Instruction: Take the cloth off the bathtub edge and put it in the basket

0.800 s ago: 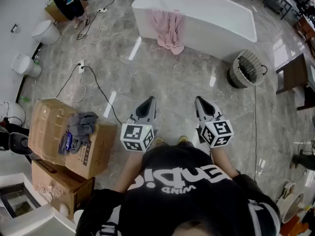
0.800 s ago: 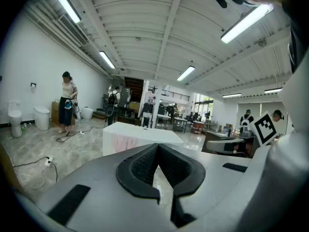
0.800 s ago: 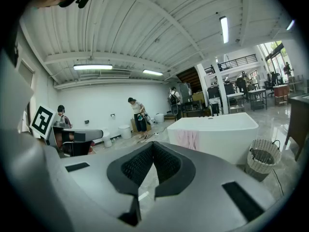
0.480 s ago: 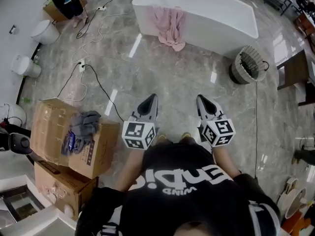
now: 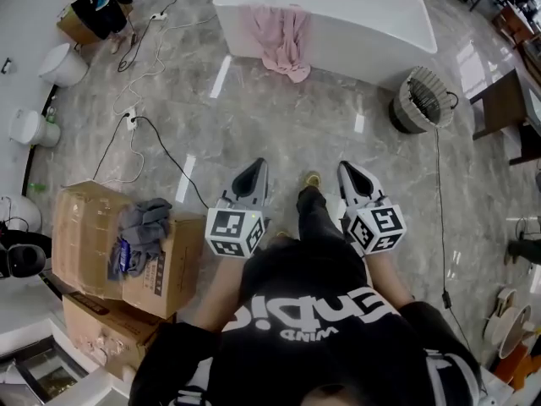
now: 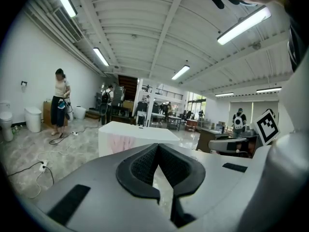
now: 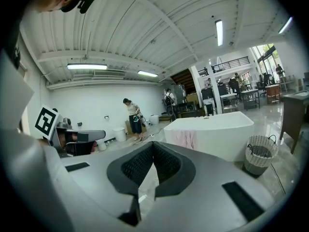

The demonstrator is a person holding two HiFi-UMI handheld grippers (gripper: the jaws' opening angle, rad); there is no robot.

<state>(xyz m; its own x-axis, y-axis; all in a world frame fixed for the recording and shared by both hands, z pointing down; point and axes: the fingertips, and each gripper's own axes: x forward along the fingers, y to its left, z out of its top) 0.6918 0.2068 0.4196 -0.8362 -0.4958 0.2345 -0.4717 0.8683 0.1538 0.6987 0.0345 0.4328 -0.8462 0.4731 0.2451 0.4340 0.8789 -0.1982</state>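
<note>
A pink cloth (image 5: 283,42) hangs over the near edge of the white bathtub (image 5: 355,19) at the top of the head view. The cloth (image 7: 186,138) also shows on the tub in the right gripper view, and the cloth (image 6: 124,142) shows faintly in the left gripper view. A woven basket (image 5: 418,100) stands on the floor by the tub's right end; the basket (image 7: 259,153) sits low right in the right gripper view. My left gripper (image 5: 256,170) and right gripper (image 5: 347,171) are held side by side far short of the tub, both shut with nothing between the jaws.
Cardboard boxes (image 5: 101,235) with grey clothes on top stand at the left. Black cables (image 5: 161,146) trail across the marble floor. A dark table (image 5: 511,117) is at the right. A person (image 6: 60,103) stands far off by a white bin.
The view has moved toward the tub; a foot now shows stepping forward between the grippers. Both grippers keep their place in front of the body.
</note>
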